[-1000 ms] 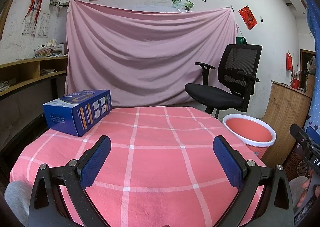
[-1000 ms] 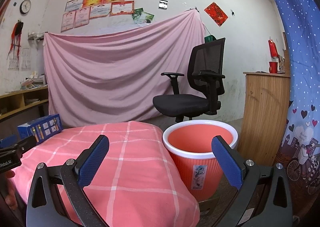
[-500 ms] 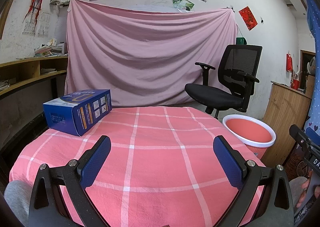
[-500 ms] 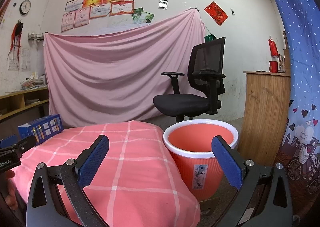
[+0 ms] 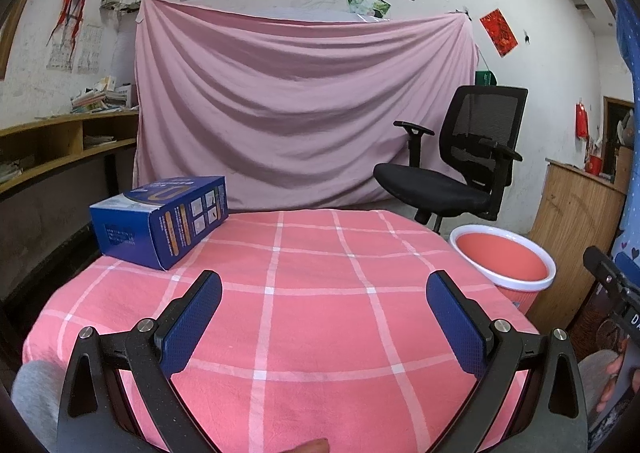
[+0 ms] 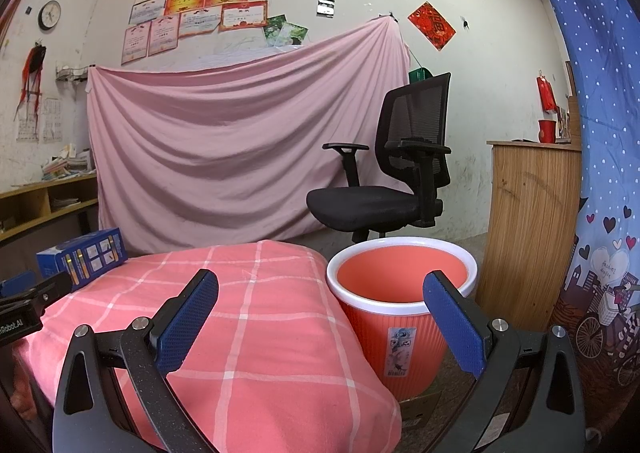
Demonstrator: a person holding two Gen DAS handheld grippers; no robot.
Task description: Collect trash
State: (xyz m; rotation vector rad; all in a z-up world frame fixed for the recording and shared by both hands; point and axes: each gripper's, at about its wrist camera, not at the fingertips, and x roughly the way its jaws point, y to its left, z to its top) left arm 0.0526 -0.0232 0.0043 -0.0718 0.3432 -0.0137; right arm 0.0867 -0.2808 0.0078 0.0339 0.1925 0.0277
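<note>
Blue box (image 5: 160,222): only trash-like item showing, lying on its side at the far-left corner of the table, resting on the cloth, nothing touching it. Also showing far left in the rt wrist view (image 6: 80,256).
Left gripper (image 5: 324,327): hovering over the near edge of the table w/ fingers spread wide apart, nothing btwn them. Box is sitting ahead and to its left, well apart from the pads.
Table (image 5: 312,313): wearing a pink checked cloth; apart from the box I'm seeing nothing else lying on it.
Right gripper (image 6: 320,327): also gaping wide, holding nothing, pointing btwn the table's rt edge and the bin.
Bin (image 6: 400,293): orange w/ white rim, standing on the floor just beside the table's rt side. The part of the inside that's showing is looking bare; bottom is hidden, so can't say for sure.
Office chair (image 6: 392,181): sitting behind the bin, out of the way.
Progress: judging it's at the start or near it. No grasp is happening yet, box not yet picked.
Left to do: I'm guessing reach for the box w/ the left one, clamp it, carry it across to the rt, drop it in the bin.
</note>
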